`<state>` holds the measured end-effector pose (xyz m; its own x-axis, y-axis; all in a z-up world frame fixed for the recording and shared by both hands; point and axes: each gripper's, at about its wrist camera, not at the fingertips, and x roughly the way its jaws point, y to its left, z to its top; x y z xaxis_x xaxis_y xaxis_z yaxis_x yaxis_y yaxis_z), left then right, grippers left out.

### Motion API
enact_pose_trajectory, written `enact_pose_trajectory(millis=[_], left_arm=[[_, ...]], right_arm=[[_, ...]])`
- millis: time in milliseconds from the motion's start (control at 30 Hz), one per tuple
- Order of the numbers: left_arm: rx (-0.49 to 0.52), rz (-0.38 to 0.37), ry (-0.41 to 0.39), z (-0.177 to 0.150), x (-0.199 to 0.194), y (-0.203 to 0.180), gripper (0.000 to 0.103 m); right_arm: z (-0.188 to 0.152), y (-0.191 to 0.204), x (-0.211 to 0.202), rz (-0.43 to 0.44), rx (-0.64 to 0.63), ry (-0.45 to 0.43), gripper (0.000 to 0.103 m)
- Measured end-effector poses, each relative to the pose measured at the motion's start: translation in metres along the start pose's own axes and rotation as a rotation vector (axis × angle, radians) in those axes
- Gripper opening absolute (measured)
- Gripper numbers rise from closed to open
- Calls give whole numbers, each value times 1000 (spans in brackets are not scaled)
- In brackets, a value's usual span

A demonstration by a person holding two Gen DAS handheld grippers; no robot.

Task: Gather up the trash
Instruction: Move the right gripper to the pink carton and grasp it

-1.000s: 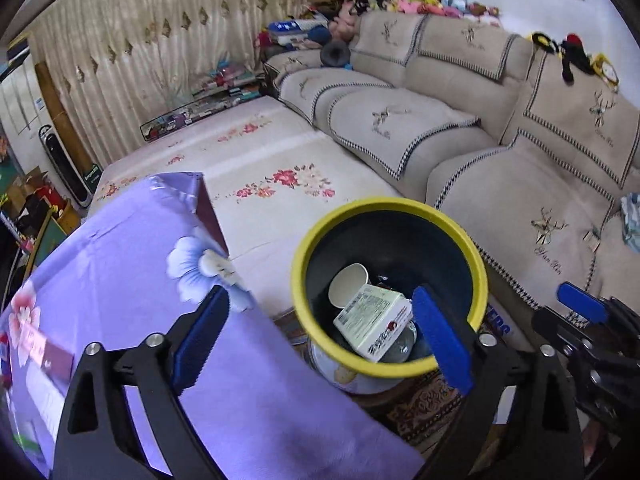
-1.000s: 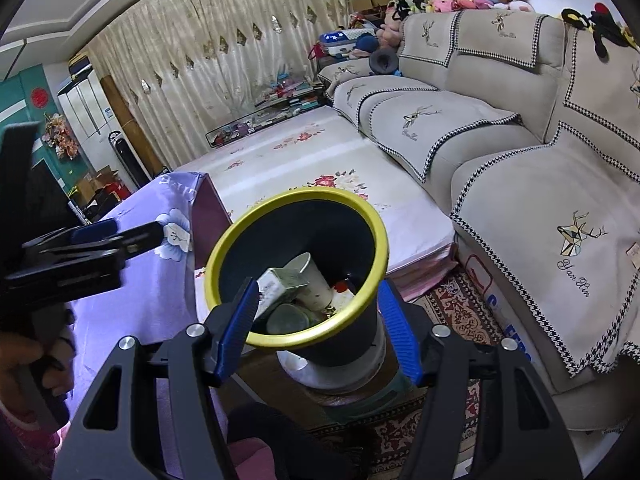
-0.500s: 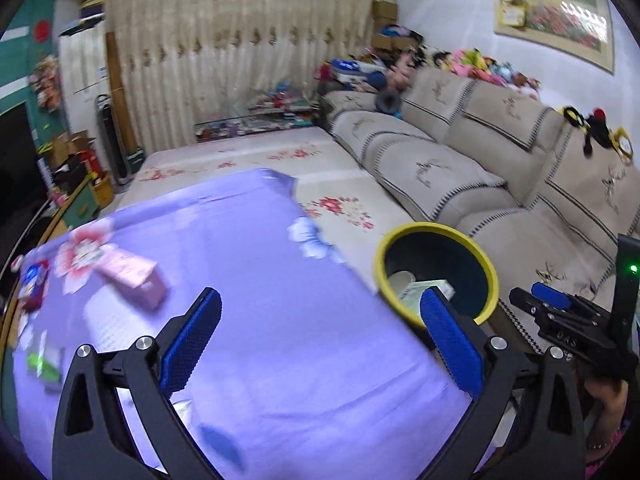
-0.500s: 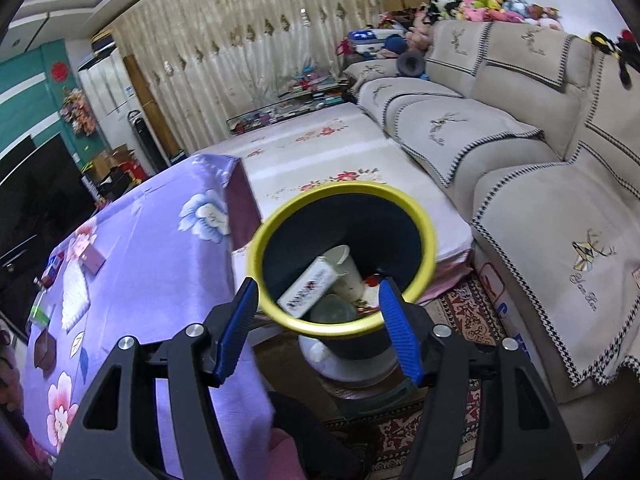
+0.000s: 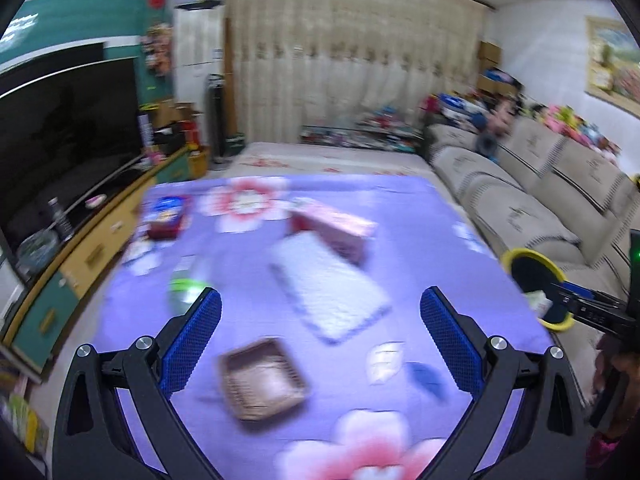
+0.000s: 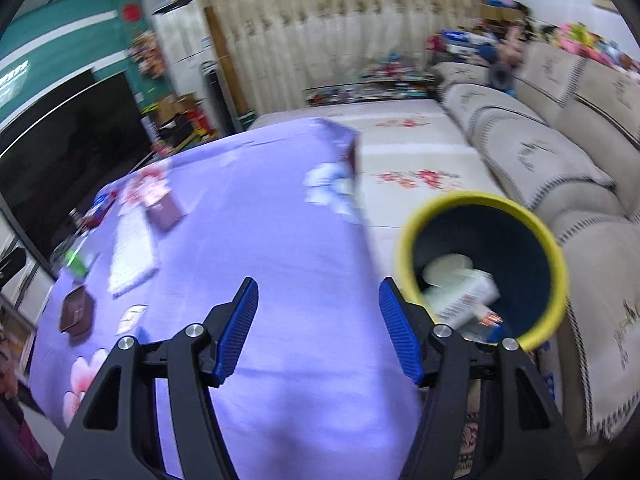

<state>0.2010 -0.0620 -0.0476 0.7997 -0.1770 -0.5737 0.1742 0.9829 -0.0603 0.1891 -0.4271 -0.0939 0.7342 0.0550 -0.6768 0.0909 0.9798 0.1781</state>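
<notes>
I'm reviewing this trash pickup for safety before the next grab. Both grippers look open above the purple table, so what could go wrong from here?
1. Wrong pick: the table holds a white keyboard and a brown tray among possible trash such as the pink box; the open left gripper might grab one of those.
2. A miss: the yellow-rimmed bin sits beside the table's edge, so an item the right gripper releases early could land on the floor.
</notes>
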Motion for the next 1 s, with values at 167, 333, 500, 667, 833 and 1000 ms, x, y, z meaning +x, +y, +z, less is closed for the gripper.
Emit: enact_pose_trajectory(millis=[167, 333, 500, 667, 833, 1000], left_arm=[[-81, 94, -74, -5, 5, 69, 98], [-84, 188, -174, 14, 19, 119, 98], [-76, 238, -256, 20, 37, 153, 98], [-122, 199, -282, 14, 49, 163, 98], [-119, 207, -289, 11, 51, 160, 98], [-100, 169, -265, 6, 56, 143, 98]], right_arm=[[22, 61, 31, 118, -121, 9, 60], [50, 113, 64, 204, -236, 3, 63], [73, 155, 114, 239, -343, 43, 63], [84, 177, 157, 232, -408, 85, 63], [86, 185, 184, 231, -453, 128, 63], [88, 193, 200, 252, -458, 128, 63]])
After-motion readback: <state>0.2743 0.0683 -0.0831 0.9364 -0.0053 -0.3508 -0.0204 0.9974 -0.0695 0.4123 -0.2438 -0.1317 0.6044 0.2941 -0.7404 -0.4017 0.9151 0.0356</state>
